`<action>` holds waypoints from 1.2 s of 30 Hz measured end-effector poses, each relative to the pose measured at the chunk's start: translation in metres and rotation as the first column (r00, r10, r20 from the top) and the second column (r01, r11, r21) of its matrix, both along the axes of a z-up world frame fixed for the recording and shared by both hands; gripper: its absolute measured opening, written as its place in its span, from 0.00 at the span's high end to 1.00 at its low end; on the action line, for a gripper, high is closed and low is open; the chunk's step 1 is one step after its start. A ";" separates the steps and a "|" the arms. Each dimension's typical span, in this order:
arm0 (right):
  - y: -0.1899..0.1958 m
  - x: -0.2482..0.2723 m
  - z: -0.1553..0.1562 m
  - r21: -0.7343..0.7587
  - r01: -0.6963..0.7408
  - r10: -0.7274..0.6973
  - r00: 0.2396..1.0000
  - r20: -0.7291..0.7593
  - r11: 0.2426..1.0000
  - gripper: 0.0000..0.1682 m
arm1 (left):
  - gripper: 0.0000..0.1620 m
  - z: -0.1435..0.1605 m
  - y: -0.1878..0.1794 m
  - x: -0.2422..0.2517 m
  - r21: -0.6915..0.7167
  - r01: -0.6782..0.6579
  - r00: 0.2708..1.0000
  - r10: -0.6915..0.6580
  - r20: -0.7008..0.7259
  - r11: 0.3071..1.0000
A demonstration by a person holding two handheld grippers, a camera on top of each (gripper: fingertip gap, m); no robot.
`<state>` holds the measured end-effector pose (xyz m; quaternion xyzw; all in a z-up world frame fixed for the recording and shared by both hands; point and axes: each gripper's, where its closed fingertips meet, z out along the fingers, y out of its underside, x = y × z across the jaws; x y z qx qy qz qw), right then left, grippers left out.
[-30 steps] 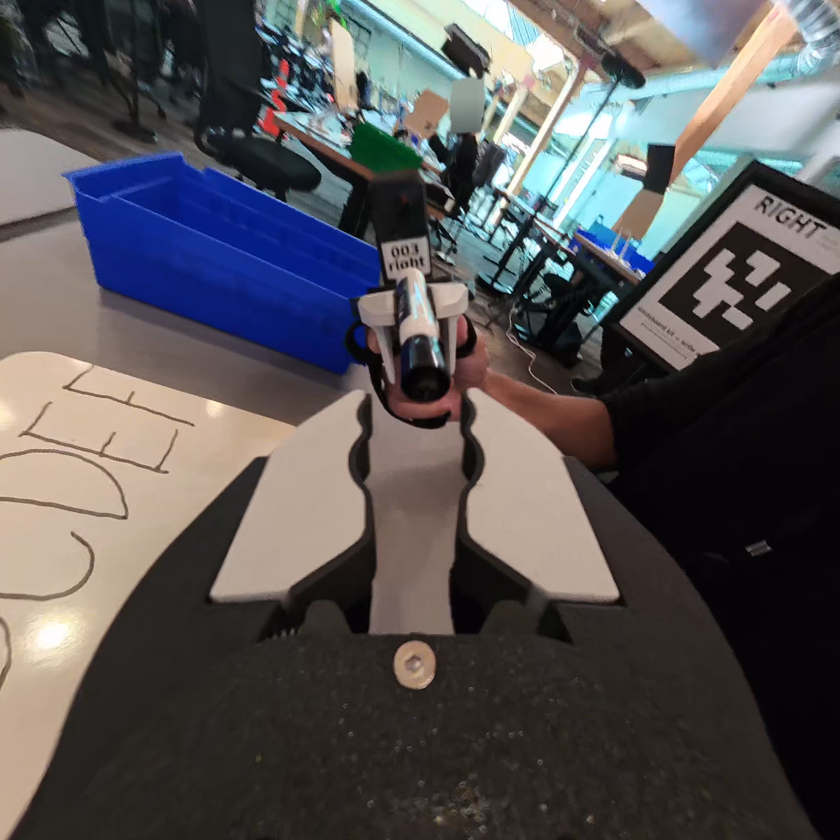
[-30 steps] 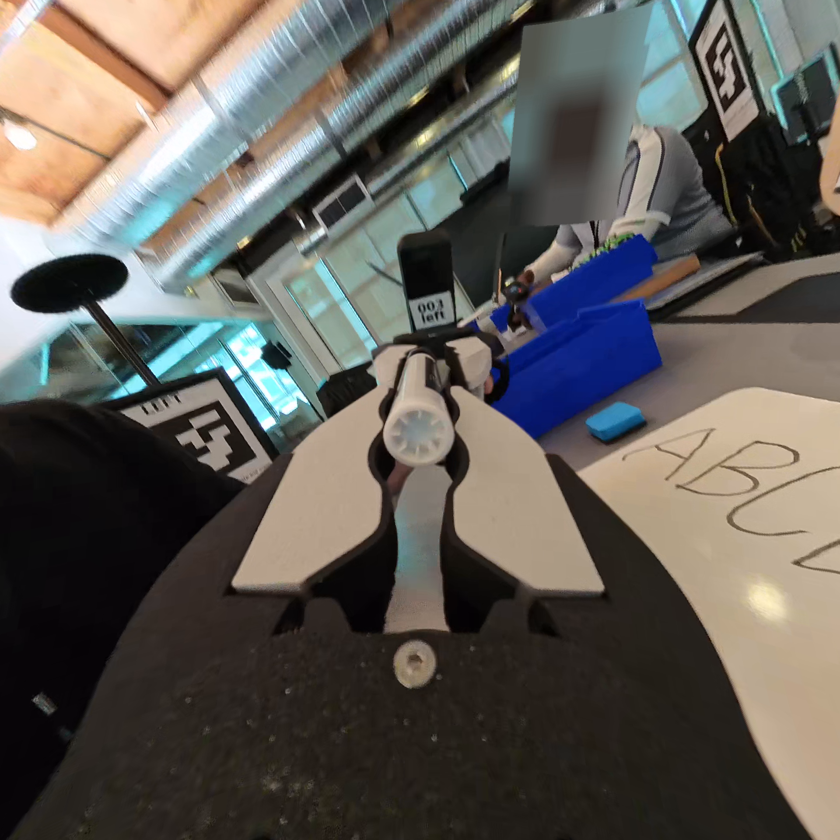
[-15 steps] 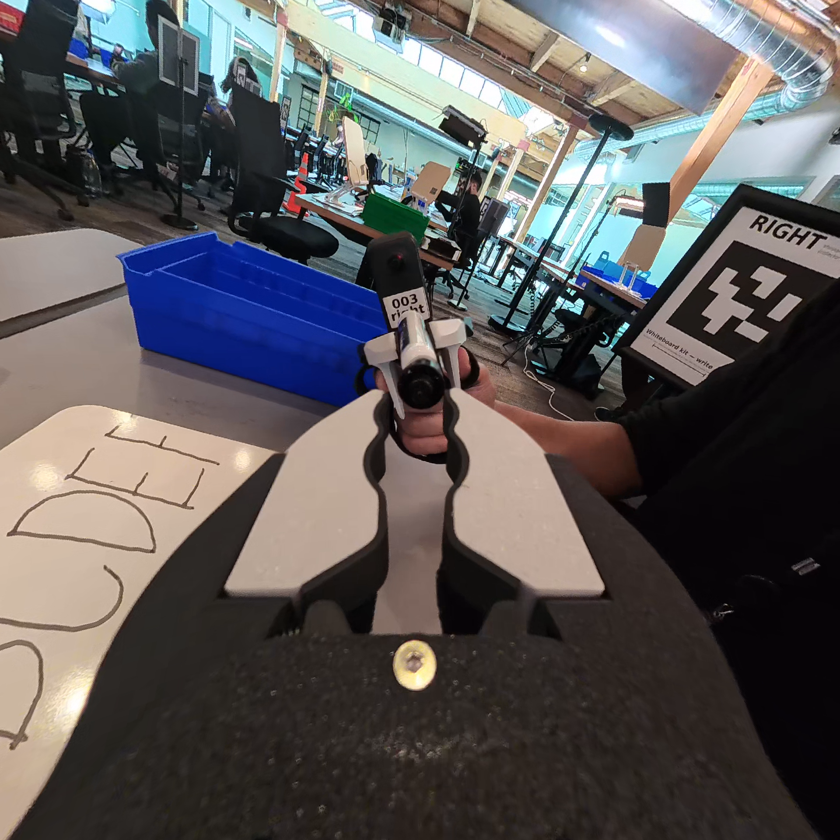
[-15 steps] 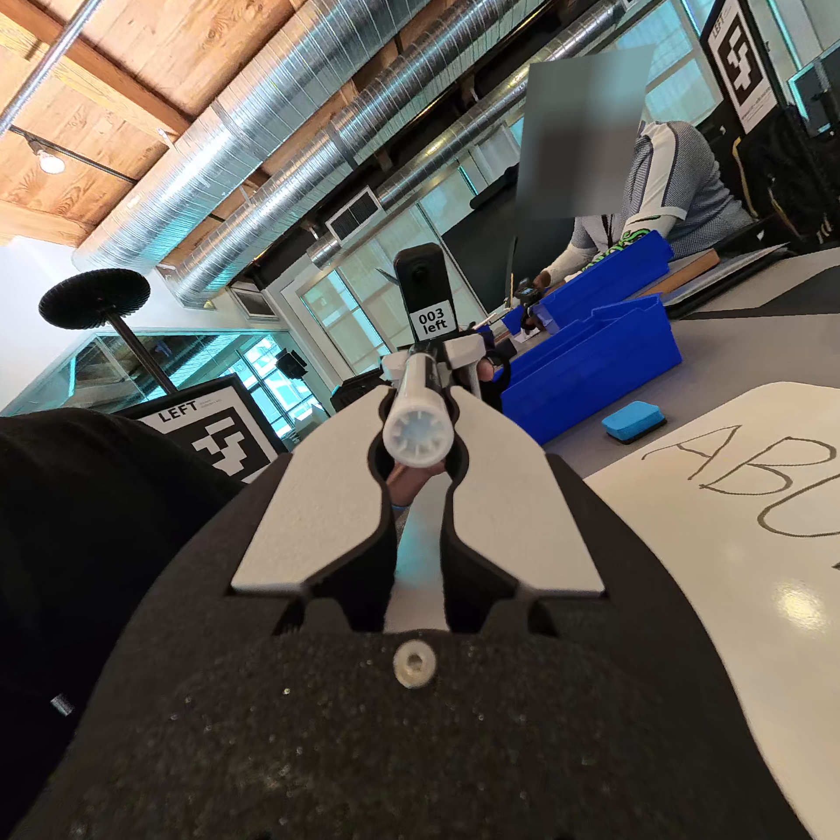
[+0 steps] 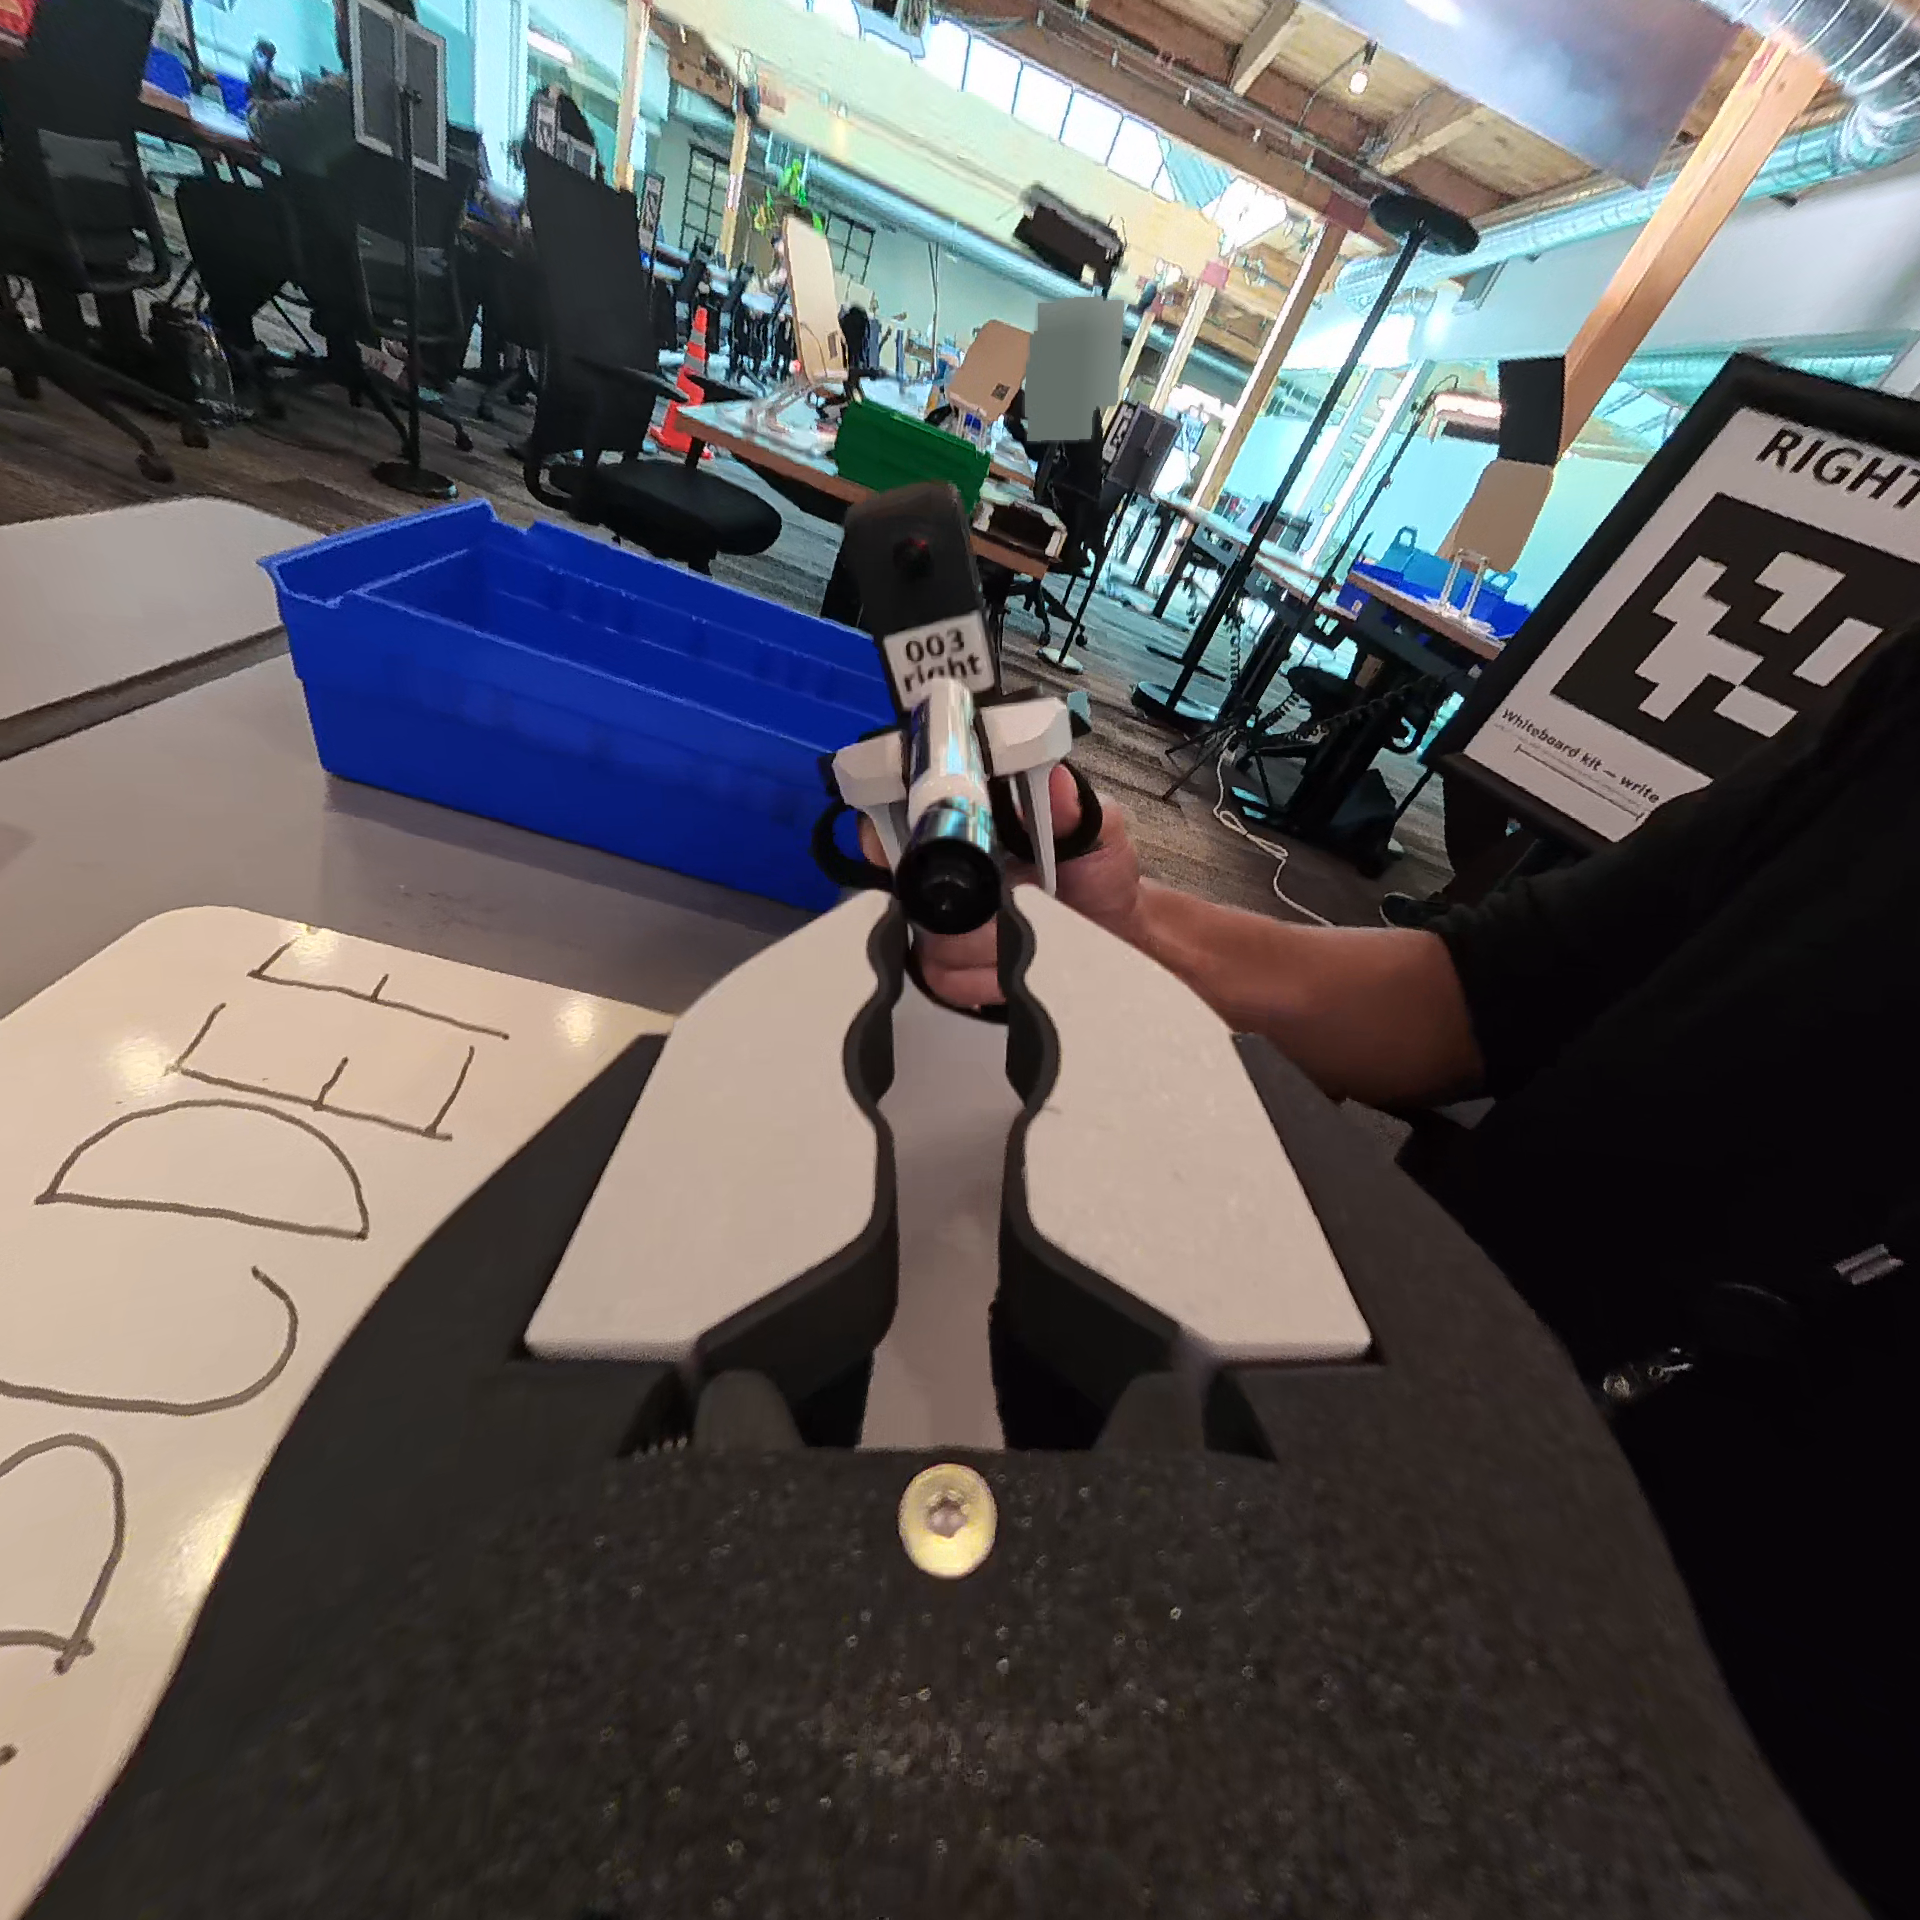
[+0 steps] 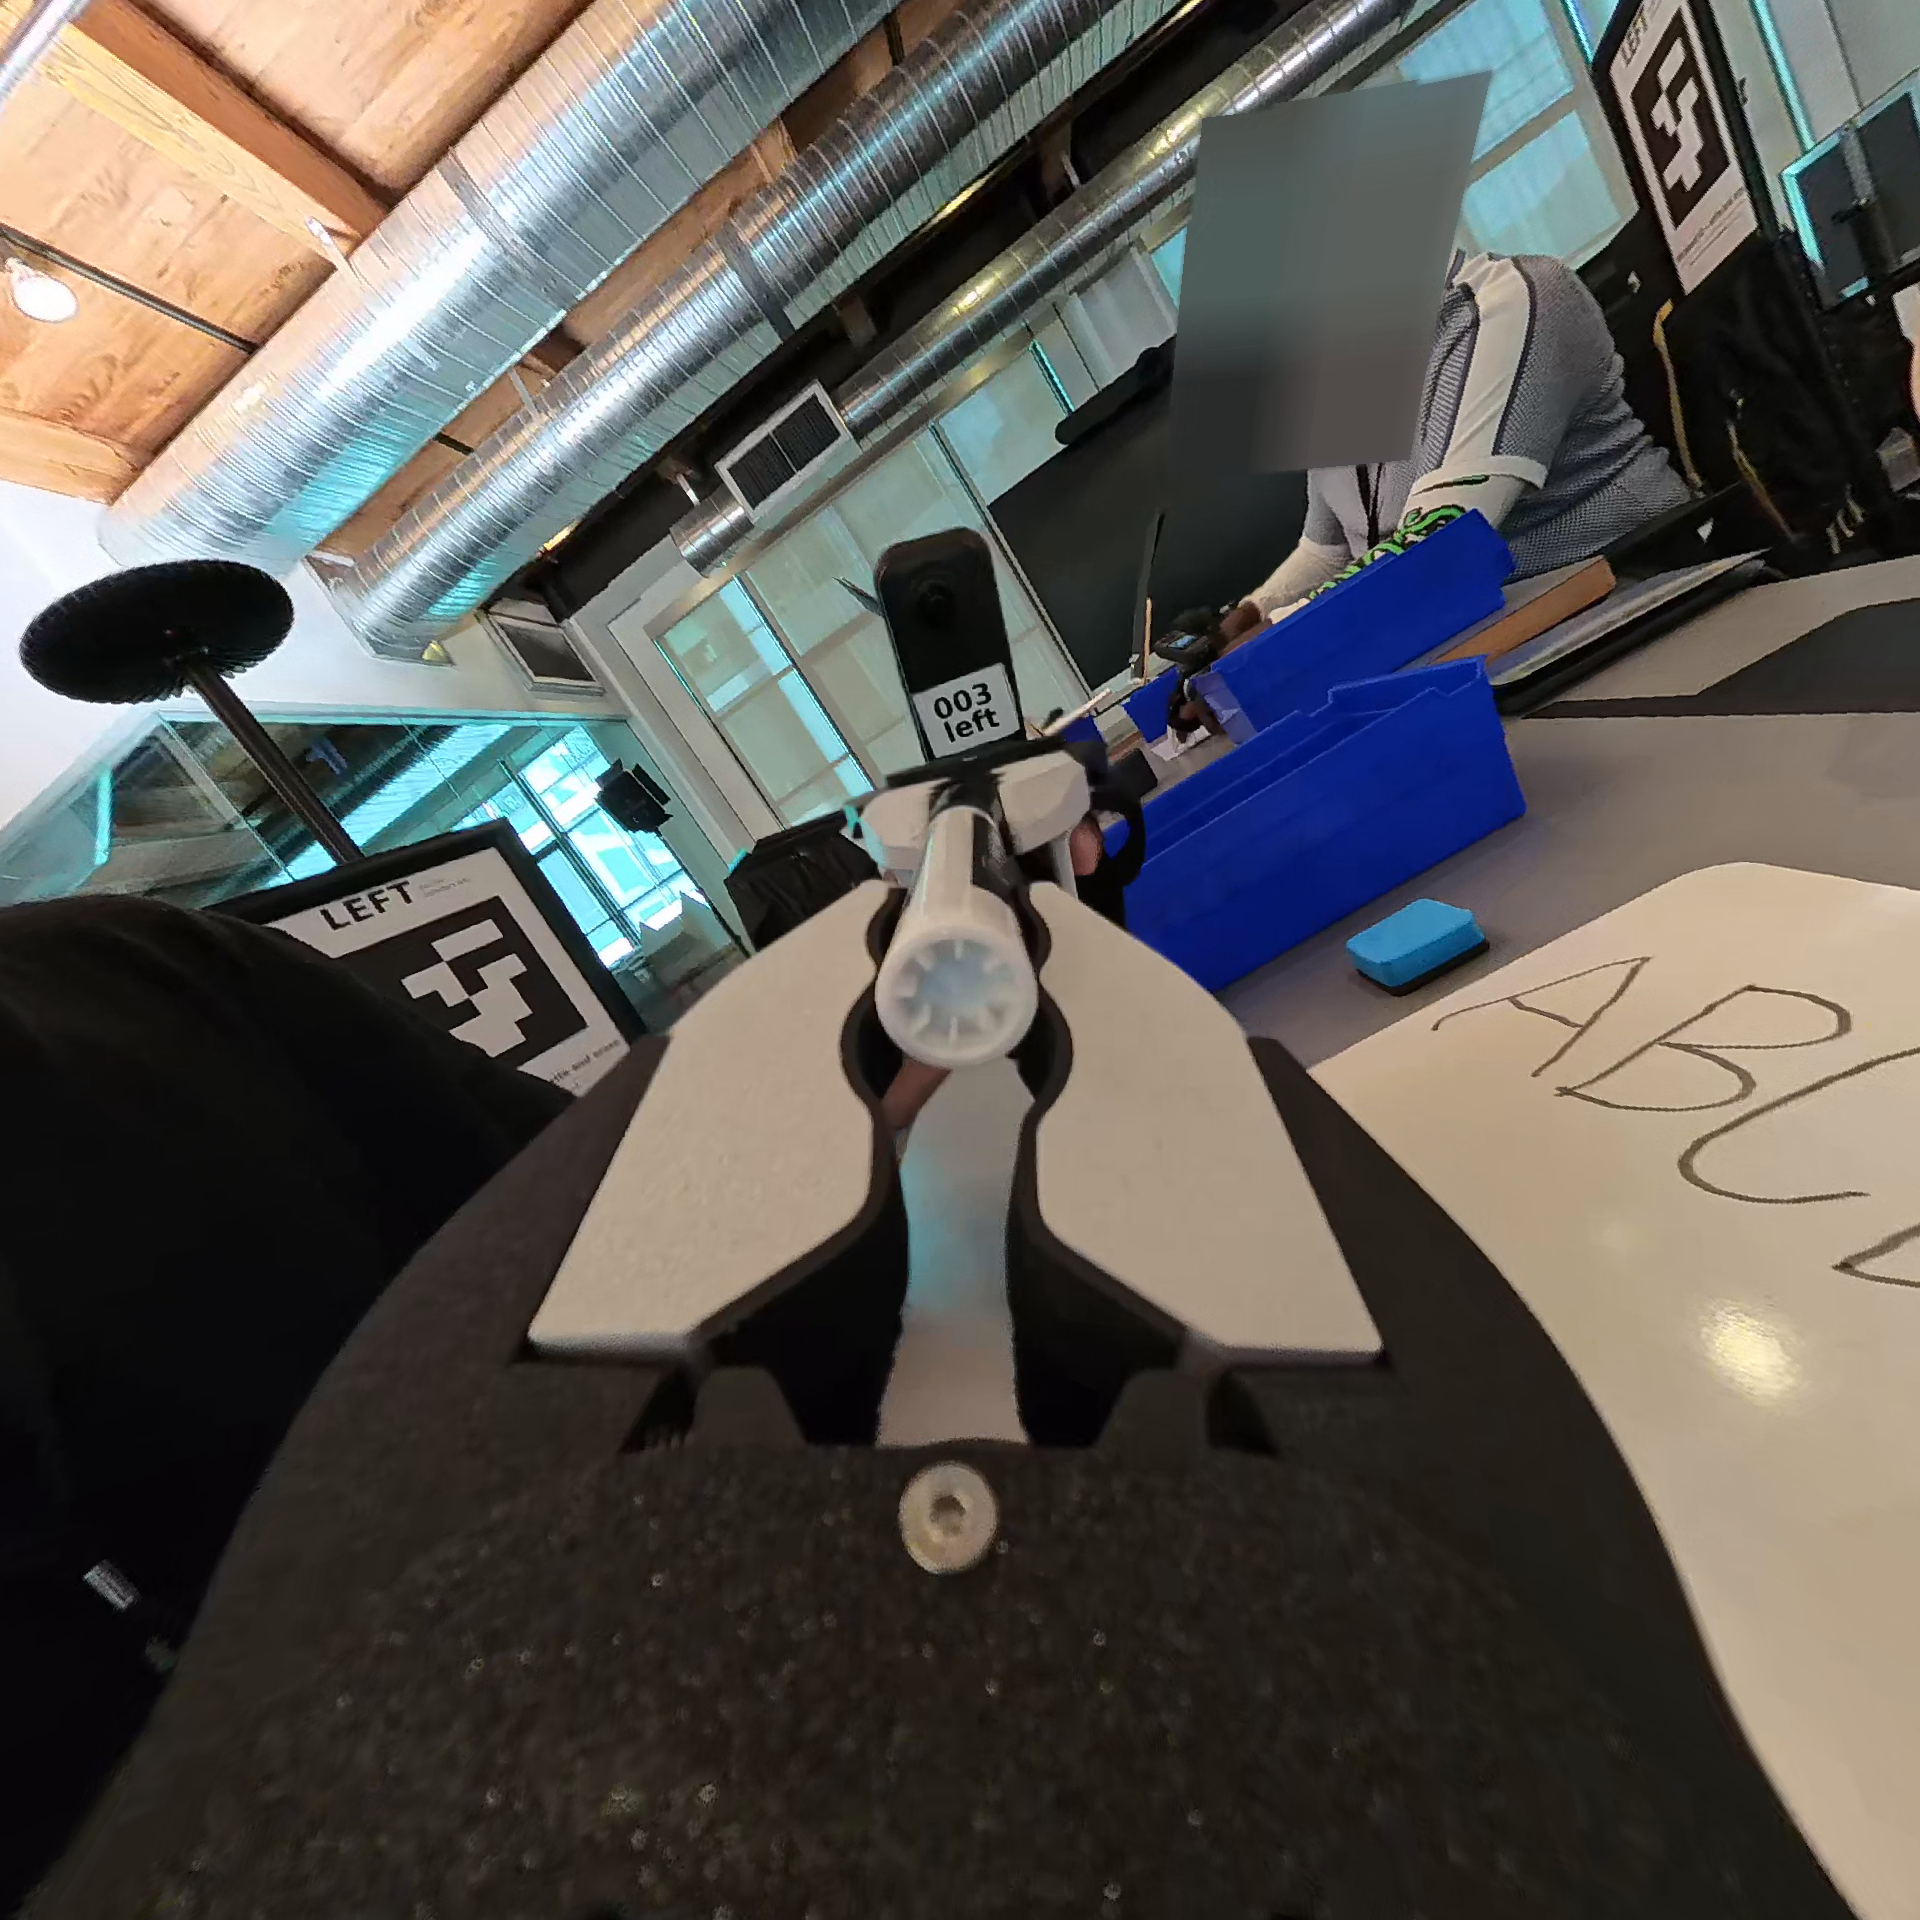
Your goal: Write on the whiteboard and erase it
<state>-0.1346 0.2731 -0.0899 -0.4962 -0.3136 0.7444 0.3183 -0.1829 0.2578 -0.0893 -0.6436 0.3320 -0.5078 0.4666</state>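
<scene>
A marker with a white barrel (image 6: 956, 1003) and a black cap (image 5: 945, 894) is held in the air between my two grippers, which face each other. My right gripper (image 6: 956, 935) is shut on the white barrel end. It shows in the left wrist view (image 5: 951, 769) with a hand behind it. My left gripper (image 5: 951, 930) is shut on the black cap end. It shows in the right wrist view (image 6: 977, 816). The whiteboard (image 5: 156, 997) lies on the table with black letters on it and also shows in the right wrist view (image 6: 1662, 1403). A blue eraser (image 6: 1418, 945) lies beside its far edge.
A blue bin (image 5: 582, 686) stands on the grey table beyond the whiteboard, and another blue bin (image 6: 1320, 831) stands behind the eraser. Framed black-and-white pattern signs (image 5: 1756, 623) (image 6: 468, 966) stand on either side. The person's black sleeve (image 5: 1662, 1039) fills one side. Another person (image 6: 1507, 395) sits farther back.
My left jaws have narrowed from wide apart onto the marker's black cap. The two grippers have come closer together and lifted slightly above the board.
</scene>
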 end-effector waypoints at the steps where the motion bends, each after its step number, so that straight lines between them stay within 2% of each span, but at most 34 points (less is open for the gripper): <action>1: 0.000 0.000 -0.002 0.012 0.005 -0.005 1.000 0.014 1.000 0.88 | 0.90 -0.003 0.000 0.000 -0.003 -0.001 1.000 0.001 -0.012 1.000; 4: 0.000 0.000 -0.004 0.027 0.010 -0.011 1.000 0.028 1.000 0.88 | 0.90 -0.005 0.001 0.001 -0.024 0.015 1.000 -0.015 0.011 1.000; 8: -0.001 0.001 -0.009 0.063 0.011 -0.015 0.997 0.073 0.998 0.88 | 0.90 -0.014 0.000 0.001 -0.021 0.022 0.998 -0.023 -0.055 1.000; 14: -0.001 -0.003 -0.011 0.067 0.013 -0.019 0.996 0.090 0.998 0.88 | 0.90 -0.015 0.000 -0.003 -0.029 0.027 0.997 -0.029 -0.072 0.999; 18: 0.003 -0.005 -0.001 -0.089 0.004 -0.010 0.998 -0.068 0.996 0.89 | 0.89 0.008 0.005 -0.004 -0.020 -0.014 0.999 0.015 0.047 1.000; 22: 0.005 -0.007 -0.002 -0.232 -0.034 -0.010 0.982 -0.187 0.972 0.89 | 0.90 0.009 0.007 -0.004 -0.013 -0.049 0.999 0.049 0.019 0.999; 25: 0.007 -0.007 0.001 -0.313 -0.064 -0.022 0.964 -0.267 0.948 0.88 | 0.83 0.011 0.012 -0.007 -0.030 -0.080 0.996 0.081 0.038 0.996; 29: 0.003 -0.009 0.007 -0.351 -0.103 -0.015 0.948 -0.319 0.931 0.89 | 0.70 0.013 0.016 -0.006 -0.052 -0.092 0.992 0.096 0.080 0.994; 33: -0.001 -0.013 0.013 -0.392 -0.153 -0.001 0.931 -0.365 0.907 0.88 | 0.72 0.010 0.011 0.008 -0.015 -0.068 0.992 0.070 0.101 0.998; 36: -0.002 -0.016 0.013 -0.448 -0.206 0.005 0.912 -0.410 0.870 0.89 | 0.74 0.015 0.012 0.017 0.051 -0.105 0.984 0.097 0.150 0.993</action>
